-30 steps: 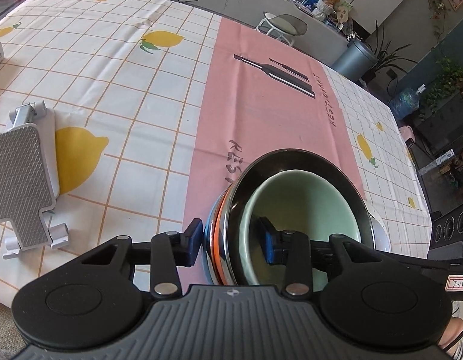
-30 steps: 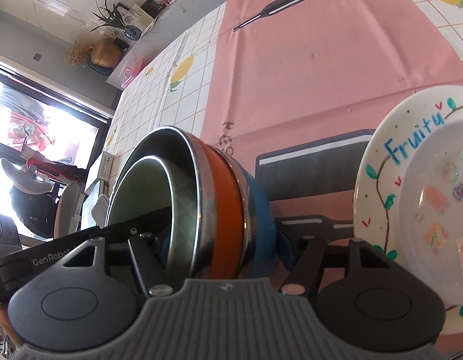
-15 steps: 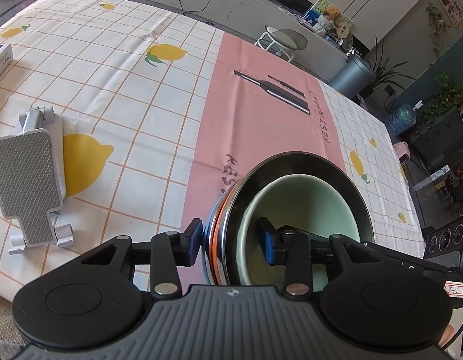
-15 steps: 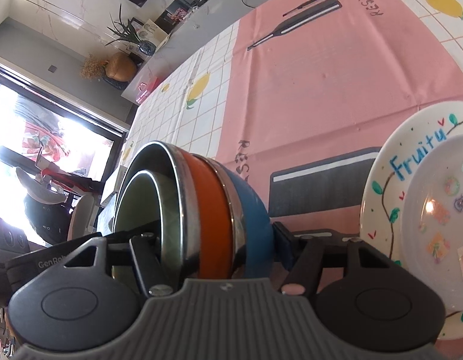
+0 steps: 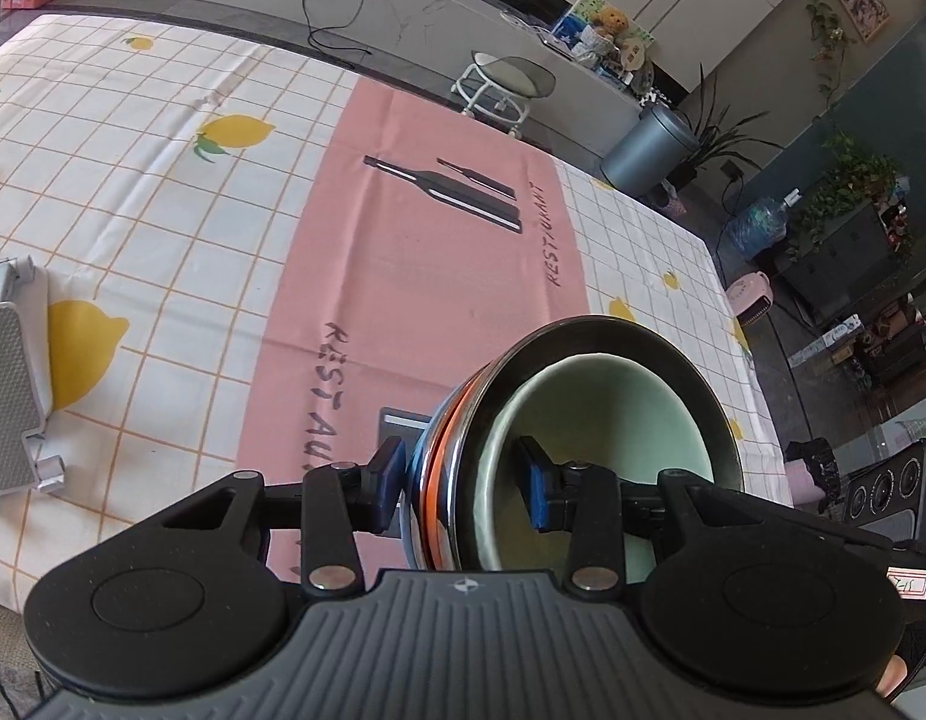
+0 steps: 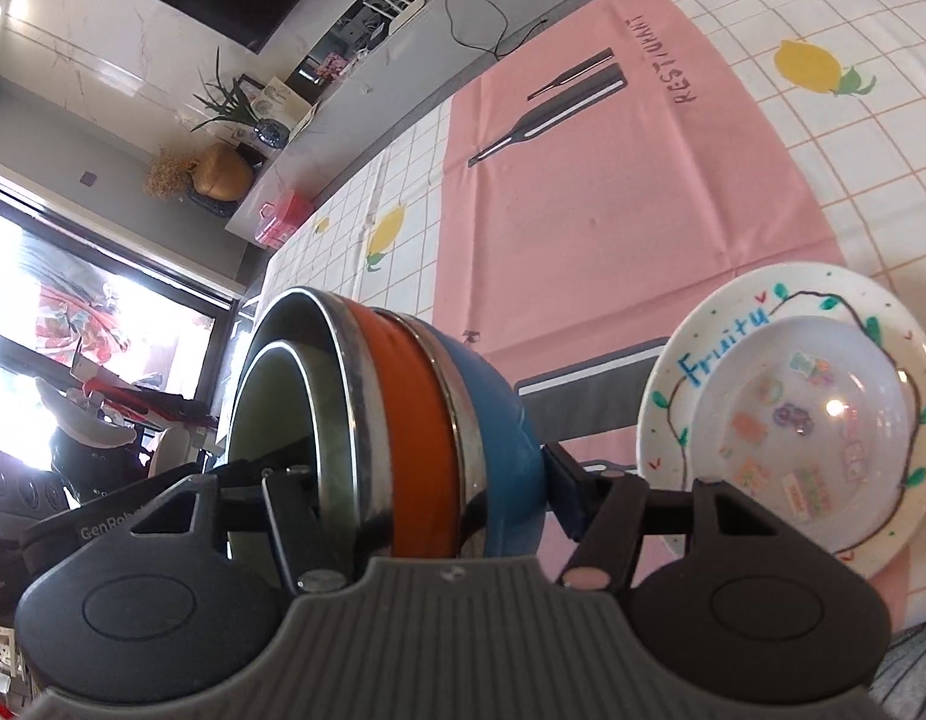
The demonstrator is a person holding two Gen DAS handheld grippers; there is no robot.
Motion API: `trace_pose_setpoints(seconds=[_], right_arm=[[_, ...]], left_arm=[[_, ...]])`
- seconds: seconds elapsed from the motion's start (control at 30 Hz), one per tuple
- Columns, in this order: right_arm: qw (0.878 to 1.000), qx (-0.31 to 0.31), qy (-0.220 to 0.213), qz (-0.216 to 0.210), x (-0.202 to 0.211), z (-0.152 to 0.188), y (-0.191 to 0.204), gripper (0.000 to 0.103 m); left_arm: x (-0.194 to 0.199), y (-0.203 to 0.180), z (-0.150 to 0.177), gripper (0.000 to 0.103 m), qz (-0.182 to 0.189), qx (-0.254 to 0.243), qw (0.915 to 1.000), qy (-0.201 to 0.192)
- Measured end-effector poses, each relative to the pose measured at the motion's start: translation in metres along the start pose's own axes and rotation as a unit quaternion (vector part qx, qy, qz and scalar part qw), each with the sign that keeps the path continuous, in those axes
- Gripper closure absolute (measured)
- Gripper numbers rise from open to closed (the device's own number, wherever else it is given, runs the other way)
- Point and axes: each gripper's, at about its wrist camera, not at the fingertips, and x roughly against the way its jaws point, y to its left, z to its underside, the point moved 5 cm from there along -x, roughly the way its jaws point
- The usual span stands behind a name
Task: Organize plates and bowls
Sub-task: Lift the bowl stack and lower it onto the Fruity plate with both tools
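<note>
Beyond the stack of bowls the pink runner lay bare and passable, while the Fruity plate blocked the cloth just beside the stack.

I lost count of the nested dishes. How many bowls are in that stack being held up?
4, nested on edge between both grippers: a pale green bowl innermost, then a steel bowl, an orange bowl, and a blue bowl outermost. Thinner ones between could be hidden.

Clothed table, plate, stand
</note>
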Motion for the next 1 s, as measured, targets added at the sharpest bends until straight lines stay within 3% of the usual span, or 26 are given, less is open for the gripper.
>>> trace_pose_setpoints(seconds=[0.4,0.77,1.0], right_arm=[[0.996,-0.062,-0.041,0.05,0.06,-0.013,-0.073,0.041],[0.993,-0.099,-0.028,0.06,0.058,-0.014,-0.115,0.041],[0.994,-0.086,-0.026,0.068,0.05,-0.014,-0.116,0.04]], left_arm=[[-0.066,-0.074,0.013,0.058,0.028,-0.065,0.9958,0.058],[-0.103,-0.076,0.02,0.058,0.018,-0.06,0.9934,0.096],[-0.097,-0.079,0.023,0.054,0.019,-0.098,0.9925,0.071]])
